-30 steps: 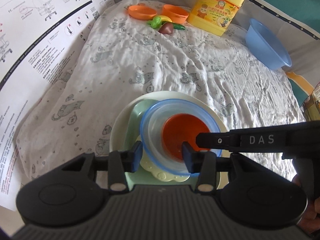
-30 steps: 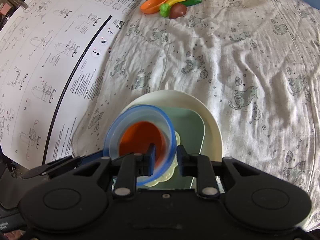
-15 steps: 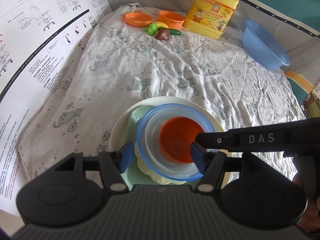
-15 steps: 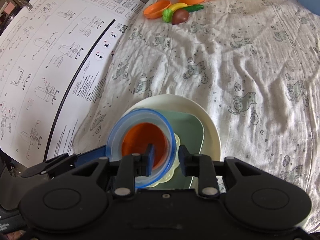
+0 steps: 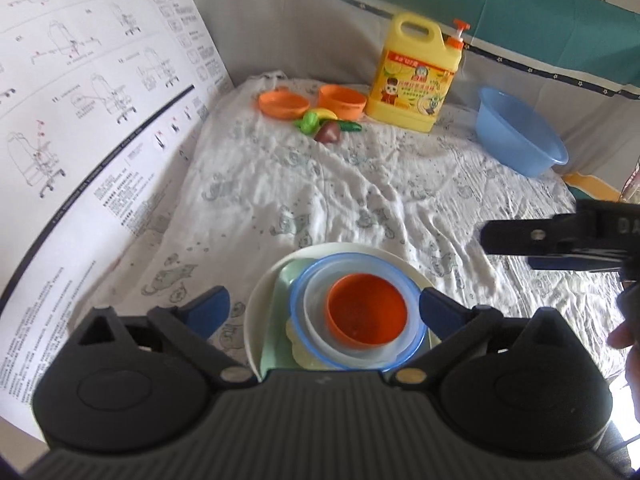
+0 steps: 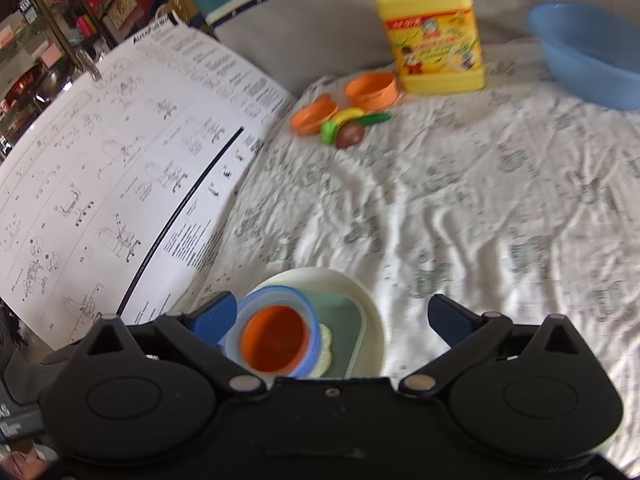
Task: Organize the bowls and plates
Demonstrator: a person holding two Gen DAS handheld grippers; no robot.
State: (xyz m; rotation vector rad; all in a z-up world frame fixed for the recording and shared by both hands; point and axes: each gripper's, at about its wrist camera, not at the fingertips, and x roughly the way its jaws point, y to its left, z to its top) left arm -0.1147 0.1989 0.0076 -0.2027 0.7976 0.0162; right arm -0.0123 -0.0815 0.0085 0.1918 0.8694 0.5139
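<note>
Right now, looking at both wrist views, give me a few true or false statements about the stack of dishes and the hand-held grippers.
1. The orange bowl sits innermost in the stack. True.
2. The left hand-held gripper is clamped on the blue-rimmed bowl. False: its jaws are spread wide, gripping nothing.
3. The white plate is at the bottom. True.
4. The right hand-held gripper holds a toy vegetable. False: it is open and empty.
5. The yellow detergent jug lies on its side. False: it stands upright.

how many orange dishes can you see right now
3: an orange bowl nested on top of the near stack, plus an orange plate and orange cup by the yellow jug.
</note>
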